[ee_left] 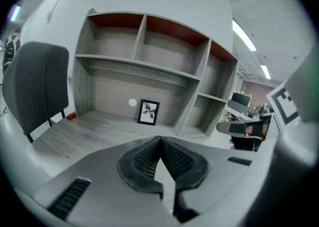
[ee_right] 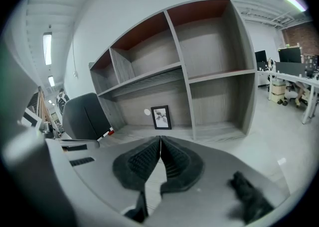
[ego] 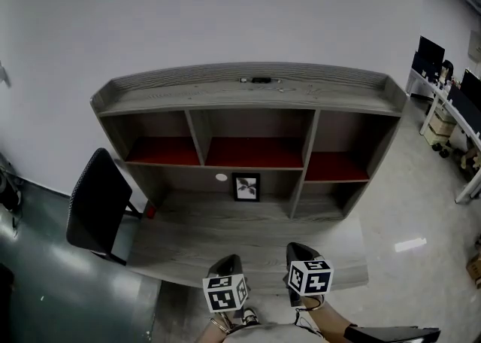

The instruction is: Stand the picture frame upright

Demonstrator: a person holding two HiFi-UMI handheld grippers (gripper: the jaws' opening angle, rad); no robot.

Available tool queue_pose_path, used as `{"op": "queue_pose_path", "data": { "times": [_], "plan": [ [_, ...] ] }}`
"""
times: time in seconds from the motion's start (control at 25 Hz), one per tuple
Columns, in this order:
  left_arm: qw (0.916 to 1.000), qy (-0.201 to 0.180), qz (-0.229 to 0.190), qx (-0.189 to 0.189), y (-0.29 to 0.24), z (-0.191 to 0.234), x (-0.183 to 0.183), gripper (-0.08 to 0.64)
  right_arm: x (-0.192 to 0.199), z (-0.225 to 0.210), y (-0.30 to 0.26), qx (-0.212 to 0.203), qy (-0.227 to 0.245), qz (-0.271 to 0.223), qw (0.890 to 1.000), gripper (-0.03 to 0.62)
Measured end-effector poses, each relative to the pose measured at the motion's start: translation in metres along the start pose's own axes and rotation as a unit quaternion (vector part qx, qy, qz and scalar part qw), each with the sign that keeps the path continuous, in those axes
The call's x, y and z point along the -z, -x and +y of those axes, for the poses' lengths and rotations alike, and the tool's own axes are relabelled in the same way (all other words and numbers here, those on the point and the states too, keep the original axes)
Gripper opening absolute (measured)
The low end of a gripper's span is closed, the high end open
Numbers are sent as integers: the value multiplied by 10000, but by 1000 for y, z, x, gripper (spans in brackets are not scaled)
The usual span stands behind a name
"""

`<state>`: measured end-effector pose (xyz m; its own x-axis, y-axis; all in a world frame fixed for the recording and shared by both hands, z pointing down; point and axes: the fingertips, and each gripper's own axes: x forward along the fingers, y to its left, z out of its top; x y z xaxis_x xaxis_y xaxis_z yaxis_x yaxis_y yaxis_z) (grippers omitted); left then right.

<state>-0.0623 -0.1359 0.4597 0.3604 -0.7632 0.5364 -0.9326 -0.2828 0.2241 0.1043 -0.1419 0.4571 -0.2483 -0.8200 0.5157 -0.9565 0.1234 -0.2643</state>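
Left tongs (ee_left: 160,140), right tongs (ee_right: 160,139) closed, chair (ego: 96,202) nearby

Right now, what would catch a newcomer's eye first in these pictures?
The small black picture frame stands out, upright against the back panel of the grey wooden desk, below the middle of three red-lined compartments. A black chair sits at the desk's left end in the head view. Both the left gripper and the right gripper hang shut and empty at the near edge.
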Motion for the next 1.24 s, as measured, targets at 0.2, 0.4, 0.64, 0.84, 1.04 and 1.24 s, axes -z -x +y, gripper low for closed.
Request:
{"op": "queue_pose_path", "data": {
  "times": [0.2,0.4,0.64,0.84,1.04,1.24],
  "plan": [
    [9999,18,-127,-77,3,-1,-9,12,1,0,3,-16,130,72,9999,31],
    [9997,12,-190,-147,2,0,-15,12,-5,-3,5,102,412,78,9991,31],
    [9998,27,-137,-150,-2,-3,-12,12,-7,-6,6,63,349,49,9994,31],
    [9998,31,-122,-158,-4,-3,-10,12,-8,-7,5,38,317,32,9995,31],
    [9998,47,-92,-186,-5,-2,-8,12,-7,-8,4,30,288,41,9996,31],
    [9998,28,-60,-167,-7,-2,-5,12,-6,-10,2,45,248,34,9997,31]
  ]
}}
